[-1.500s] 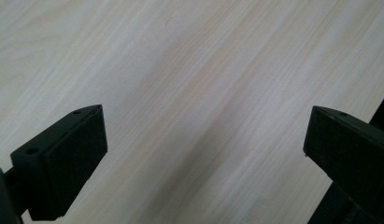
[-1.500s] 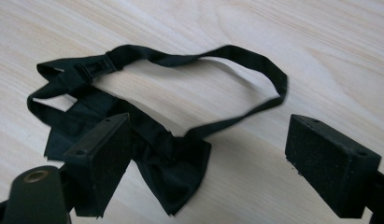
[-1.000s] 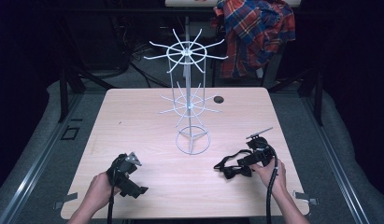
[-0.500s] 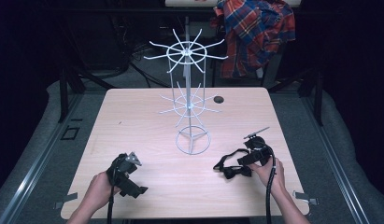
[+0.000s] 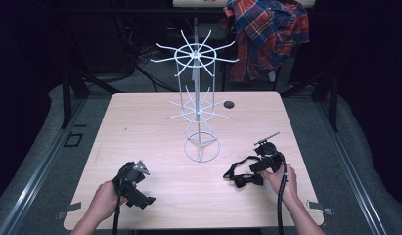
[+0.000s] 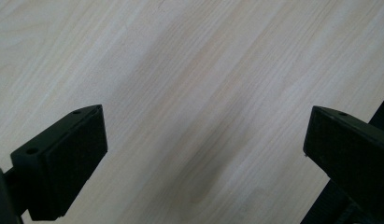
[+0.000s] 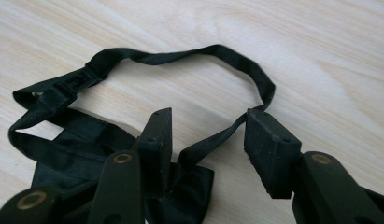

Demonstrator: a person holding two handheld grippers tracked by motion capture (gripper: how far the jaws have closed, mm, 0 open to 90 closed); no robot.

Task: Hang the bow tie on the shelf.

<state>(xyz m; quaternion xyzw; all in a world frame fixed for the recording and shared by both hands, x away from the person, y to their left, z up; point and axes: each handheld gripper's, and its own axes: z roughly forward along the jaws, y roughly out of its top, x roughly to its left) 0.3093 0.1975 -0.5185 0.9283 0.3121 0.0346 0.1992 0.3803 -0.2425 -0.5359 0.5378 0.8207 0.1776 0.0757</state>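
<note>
- High view: the black bow tie [image 5: 243, 175] lies flat on the table [image 5: 140, 122], near right, just beside the right gripper [image 5: 266, 161]; the wire rack [image 5: 198, 105] stands bare, so any hanging looks undone. The left gripper [image 5: 132, 181] rests near left.
- Left gripper view: jaws spread wide over bare wood.
- Right gripper view: jaws spread astride the strap [image 7: 213, 140], not pinching.
- Against the earlier frames, nothing has visibly moved.

Nothing here can be read: no lettering, labels, brand marks or numbers show on the bench [image 5: 140, 132], the white wire rack [image 5: 198, 105], the black strap [image 7: 180, 56], or the plaid shirt [image 5: 267, 34].
</note>
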